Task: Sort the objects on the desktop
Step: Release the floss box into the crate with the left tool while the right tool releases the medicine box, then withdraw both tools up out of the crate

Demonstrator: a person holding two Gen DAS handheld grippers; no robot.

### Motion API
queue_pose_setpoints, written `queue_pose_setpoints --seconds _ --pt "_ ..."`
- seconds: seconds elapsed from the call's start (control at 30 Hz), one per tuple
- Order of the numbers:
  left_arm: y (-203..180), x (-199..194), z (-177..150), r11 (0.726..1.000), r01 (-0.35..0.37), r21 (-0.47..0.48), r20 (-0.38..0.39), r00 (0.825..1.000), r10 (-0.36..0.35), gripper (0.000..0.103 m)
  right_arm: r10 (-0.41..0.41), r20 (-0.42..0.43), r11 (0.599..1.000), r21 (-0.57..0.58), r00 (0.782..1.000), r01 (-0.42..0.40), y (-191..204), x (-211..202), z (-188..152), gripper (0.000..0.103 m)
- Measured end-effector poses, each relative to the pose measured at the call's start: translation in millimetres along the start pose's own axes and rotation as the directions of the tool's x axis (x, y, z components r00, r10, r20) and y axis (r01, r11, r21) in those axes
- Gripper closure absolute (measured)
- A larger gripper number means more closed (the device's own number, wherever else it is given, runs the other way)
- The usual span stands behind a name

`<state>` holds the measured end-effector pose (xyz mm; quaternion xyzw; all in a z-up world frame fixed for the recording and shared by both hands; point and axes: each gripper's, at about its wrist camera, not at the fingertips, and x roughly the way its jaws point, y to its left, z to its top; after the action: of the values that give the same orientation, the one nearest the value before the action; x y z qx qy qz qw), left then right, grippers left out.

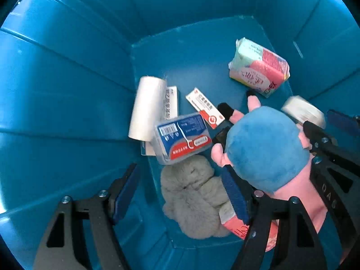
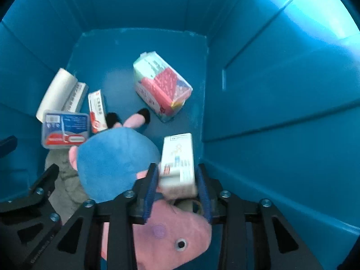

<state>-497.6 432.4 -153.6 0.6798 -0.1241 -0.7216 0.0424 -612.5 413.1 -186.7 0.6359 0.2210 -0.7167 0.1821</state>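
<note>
Jaws of the left gripper (image 1: 180, 191) stand spread and empty over the blue bin's (image 1: 67, 90) floor, where the floss case (image 1: 183, 138), tissue pack (image 1: 258, 69) and grey plush (image 1: 193, 198) already lie sorted. From the right wrist, the right gripper (image 2: 177, 180) pinches a white box (image 2: 178, 162) beside the pink plush toy (image 2: 119, 168), low inside the bin, probably for release.

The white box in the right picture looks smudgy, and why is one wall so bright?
Right wrist view: the white box between the jaws is motion-blurred, and light washes out the bin wall at upper right. Left wrist view: the same box is blurred at the right; the wipes pack looks sharp, and the fisheye bends the walls.
</note>
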Motion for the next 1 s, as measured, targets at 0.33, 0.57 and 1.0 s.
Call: queue_pose_setpoints --seconds 0.33,0.57,1.0 --pt "28 -51 -6 0.997 -0.005 -0.08 0.151 0.988 0.017 0.029 0.016 0.108 1.0 -0.001 0.994 -0.016 -6 -43 19 0.015" --pt "73 -145 -59 0.982 0.102 -0.156 0.374 0.927 -0.037 0.028 0.104 0.349 0.994 -0.027 0.931 -0.101 -9 -142 -2 0.0" --pt "146 -247 -257 0.97 0.201 -0.138 0.786 0.618 -0.016 0.003 0.127 0.621 0.989 -0.02 0.773 -0.146 46 -262 -150 0.0"
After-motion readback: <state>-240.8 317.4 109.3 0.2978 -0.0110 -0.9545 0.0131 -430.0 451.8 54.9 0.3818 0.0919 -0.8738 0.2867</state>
